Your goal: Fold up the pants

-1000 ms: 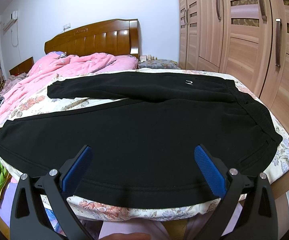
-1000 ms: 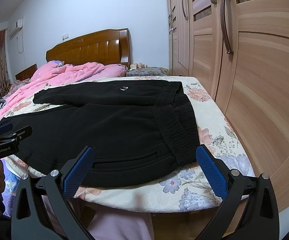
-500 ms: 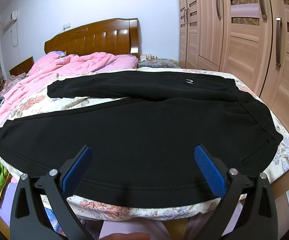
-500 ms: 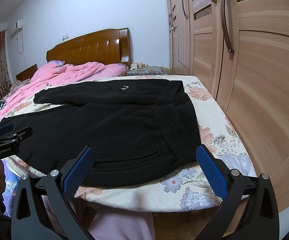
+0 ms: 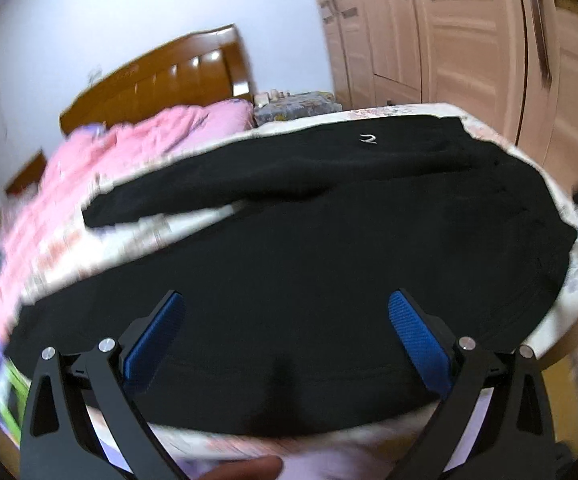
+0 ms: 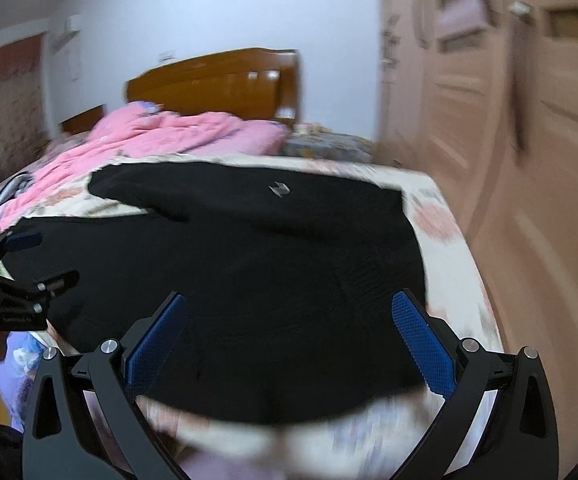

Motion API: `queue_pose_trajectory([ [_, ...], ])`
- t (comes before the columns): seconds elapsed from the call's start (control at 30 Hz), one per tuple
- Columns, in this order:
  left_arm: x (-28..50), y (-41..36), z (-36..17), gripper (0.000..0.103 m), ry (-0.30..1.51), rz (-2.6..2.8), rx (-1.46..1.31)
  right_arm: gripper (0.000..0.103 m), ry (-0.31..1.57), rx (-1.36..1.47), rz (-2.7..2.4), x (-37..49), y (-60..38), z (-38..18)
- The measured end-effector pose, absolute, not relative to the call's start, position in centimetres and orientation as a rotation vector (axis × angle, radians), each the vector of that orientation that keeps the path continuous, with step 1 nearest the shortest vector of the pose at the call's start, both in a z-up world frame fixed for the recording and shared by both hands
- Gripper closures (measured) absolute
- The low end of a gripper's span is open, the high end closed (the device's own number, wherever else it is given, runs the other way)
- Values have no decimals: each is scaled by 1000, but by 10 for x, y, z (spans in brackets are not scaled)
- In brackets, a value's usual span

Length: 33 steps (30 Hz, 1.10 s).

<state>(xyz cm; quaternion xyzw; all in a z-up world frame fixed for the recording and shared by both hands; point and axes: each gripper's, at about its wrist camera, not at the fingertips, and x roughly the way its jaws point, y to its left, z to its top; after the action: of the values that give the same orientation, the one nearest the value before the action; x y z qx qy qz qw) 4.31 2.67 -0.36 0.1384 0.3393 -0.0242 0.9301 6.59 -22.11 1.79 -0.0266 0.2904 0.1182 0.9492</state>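
**Black pants spread on the bed, both grippers wide and empty**

The black fleece pants with a small white logo (image 5: 329, 248) lie flat across the foot of the bed with the floral sheet (image 6: 449, 240). Their waistband sits toward the bed's right edge and their near leg runs along the bed's front edge. The far leg angles away, leaving a wedge of bare sheet between the two legs.

The left gripper with blue-padded black fingers (image 5: 285, 336) hangs over the near leg by the front edge, jaws wide apart, nothing between them. The right gripper of the same build (image 6: 289, 336) hangs over the hip and waistband area near the front right corner, also spread wide and empty. Both views are motion-blurred.

A rumpled pink quilt (image 6: 177, 136) is heaped at the head end, before the brown wooden headboard (image 6: 217, 84). Pale wooden wardrobe doors (image 6: 509, 140) stand close along the bed's right edge.
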Motion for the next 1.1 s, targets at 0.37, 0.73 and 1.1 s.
queue_pose_trajectory([
  [0.37,212,89,21,2,946,-271,97,4,910,-109,370,356,-225,-9],
  [0.73,343,150,-4,2,1096,-323,-364,4,1111,-237,571,465,-210,-68],
  [1.1,437,125,-36,2,1191,-403,-660,93,938,-327,588,424,-215,-33],
])
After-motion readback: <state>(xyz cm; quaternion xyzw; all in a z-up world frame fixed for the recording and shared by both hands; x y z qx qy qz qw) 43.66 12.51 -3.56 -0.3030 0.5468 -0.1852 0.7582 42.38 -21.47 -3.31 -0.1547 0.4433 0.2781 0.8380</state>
